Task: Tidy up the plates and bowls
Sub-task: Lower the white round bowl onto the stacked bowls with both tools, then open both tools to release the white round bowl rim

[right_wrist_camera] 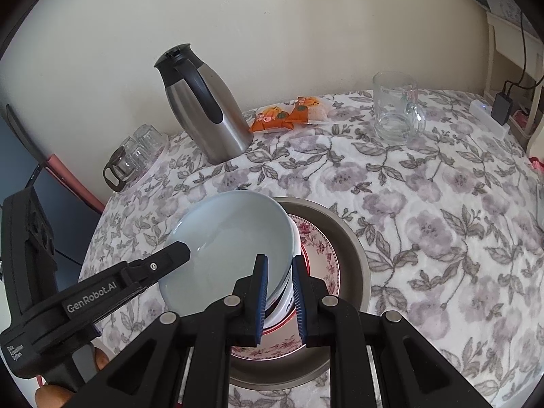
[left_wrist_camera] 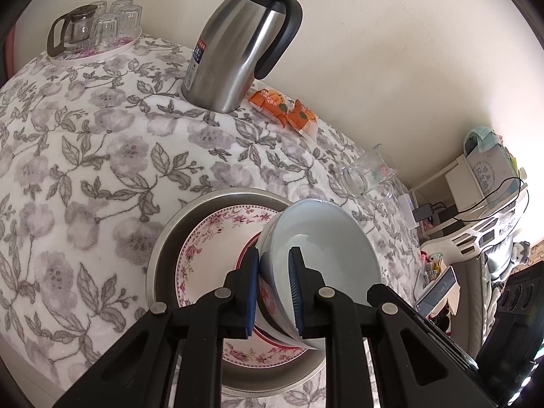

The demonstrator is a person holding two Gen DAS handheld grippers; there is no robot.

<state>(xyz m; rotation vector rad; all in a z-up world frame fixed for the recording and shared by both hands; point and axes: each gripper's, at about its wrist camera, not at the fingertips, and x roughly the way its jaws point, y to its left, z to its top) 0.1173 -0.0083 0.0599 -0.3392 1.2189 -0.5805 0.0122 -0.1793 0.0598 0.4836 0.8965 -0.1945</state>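
A pale blue bowl point(left_wrist_camera: 326, 238) is held tilted above a floral pink-rimmed plate point(left_wrist_camera: 217, 248) that lies in a round metal tray point(left_wrist_camera: 159, 258). My left gripper point(left_wrist_camera: 273, 255) is shut on the bowl's rim, one finger inside and one outside. My right gripper point(right_wrist_camera: 280, 261) is shut on the opposite rim of the same bowl point(right_wrist_camera: 231, 238). In the right wrist view the plate point(right_wrist_camera: 326, 255) and metal tray point(right_wrist_camera: 357, 251) show under the bowl, and the left gripper's body point(right_wrist_camera: 102, 289) reaches in from the left.
A steel thermos jug point(left_wrist_camera: 238, 44) stands at the back of the floral tablecloth. Orange snack packets point(left_wrist_camera: 285, 108) lie beside it. A glass mug point(right_wrist_camera: 394, 108) stands at the right. A tray of upturned glasses with a glass teapot point(left_wrist_camera: 98, 30) sits at the far left corner.
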